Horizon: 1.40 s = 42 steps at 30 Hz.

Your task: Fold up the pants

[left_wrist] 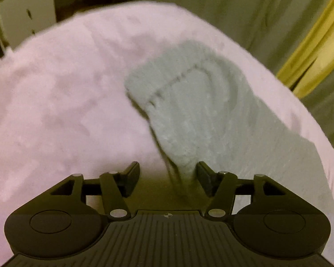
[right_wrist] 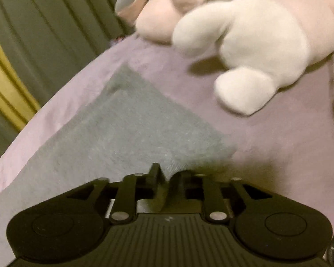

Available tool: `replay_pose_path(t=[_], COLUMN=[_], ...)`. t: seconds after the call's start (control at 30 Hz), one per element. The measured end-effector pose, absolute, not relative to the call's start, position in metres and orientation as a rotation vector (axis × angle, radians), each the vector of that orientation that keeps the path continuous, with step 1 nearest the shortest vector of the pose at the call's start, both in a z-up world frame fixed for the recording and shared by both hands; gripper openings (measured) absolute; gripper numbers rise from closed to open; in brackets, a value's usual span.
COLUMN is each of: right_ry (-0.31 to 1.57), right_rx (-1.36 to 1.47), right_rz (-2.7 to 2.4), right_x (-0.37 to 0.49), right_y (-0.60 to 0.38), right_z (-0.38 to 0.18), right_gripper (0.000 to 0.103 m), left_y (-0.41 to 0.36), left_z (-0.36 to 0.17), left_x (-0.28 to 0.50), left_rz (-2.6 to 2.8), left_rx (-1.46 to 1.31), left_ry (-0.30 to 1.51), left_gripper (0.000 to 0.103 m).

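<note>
We are working over a soft pink fleece blanket [left_wrist: 55, 102] that covers the whole surface, and the grey knitted fleece pants [left_wrist: 196, 111] lie flat on it, folded into a long strip. In the left wrist view the strip runs from the near right up toward the middle, ending in a rounded far end with a stitched seam. Our left gripper [left_wrist: 168, 173] hangs just above the near edge of the pants with its jaws set well apart; a fold of grey cloth lies in the gap, but the pads do not press on it. Our right gripper [right_wrist: 167, 175] has its jaws only a little apart, with a point of the grey cloth rising between them; blur keeps us from telling whether the pads touch it. Far right on the blanket lies a white and pale pink plush toy [right_wrist: 245, 42]. Olive curtains [right_wrist: 44, 22] with a yellow band hang beyond the left edge.
</note>
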State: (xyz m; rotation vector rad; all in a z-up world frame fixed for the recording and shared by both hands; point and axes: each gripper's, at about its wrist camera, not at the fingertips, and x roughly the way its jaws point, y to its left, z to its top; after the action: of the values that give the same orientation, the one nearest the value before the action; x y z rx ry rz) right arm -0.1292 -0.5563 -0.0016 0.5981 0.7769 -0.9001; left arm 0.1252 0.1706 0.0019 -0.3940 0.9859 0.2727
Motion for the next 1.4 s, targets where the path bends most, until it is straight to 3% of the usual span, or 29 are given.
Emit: replay_pose_path(t=[0.07, 0.2, 0.27, 0.43, 0.67, 0.87, 1.07, 1.33, 1.4], right_ry=[0.745, 0.654, 0.653, 0.659, 0.808, 0.655, 0.531, 0.548, 0.505], right_rx=[0.55, 0.517, 0.511, 0.442, 0.635, 0.674, 0.708, 0.75, 0.82], right_rz=[-0.922, -0.823, -0.755, -0.707, -0.746, -0.873, -0.724, -0.834, -0.868], right_x=[-0.124, -0.106, -0.097, -0.091, -0.106, -0.137, -0.135, -0.148, -0.167], right_y=[-0.55, -0.534, -0.526, -0.514, -0.563, -0.579, -0.577, -0.594, -0.608], right_z=[0.008, 0.023, 0.02, 0.017, -0.024, 0.002, 0.019, -0.003, -0.006], right_gripper=[0.038, 0.044, 0.05, 0.05, 0.059, 0.058, 0.08, 0.079, 0.074], left_y=[0.169, 0.137, 0.111, 0.05, 0.009, 0.014, 0.015, 0.02, 0.022], left_z=[0.021, 0.039, 0.039, 0.014, -0.032, -0.035, -0.036, -0.037, -0.038], left_x=[0.11, 0.091, 0.089, 0.085, 0.084, 0.086, 0.089, 0.091, 0.093], left_rz=[0.3, 0.243, 0.188, 0.048, 0.04, 0.08, 0.086, 0.086, 0.085], left_rx=[-0.37, -0.262, -0.198, -0.046, 0.112, 0.08, 0.068, 0.045, 0.033], left_ry=[0.922, 0.805, 0.791, 0.829, 0.894, 0.936, 0.947, 0.954, 0.961], left_gripper=[0.084, 0.096, 0.097, 0.097, 0.095, 0.096, 0.096, 0.096, 0.096])
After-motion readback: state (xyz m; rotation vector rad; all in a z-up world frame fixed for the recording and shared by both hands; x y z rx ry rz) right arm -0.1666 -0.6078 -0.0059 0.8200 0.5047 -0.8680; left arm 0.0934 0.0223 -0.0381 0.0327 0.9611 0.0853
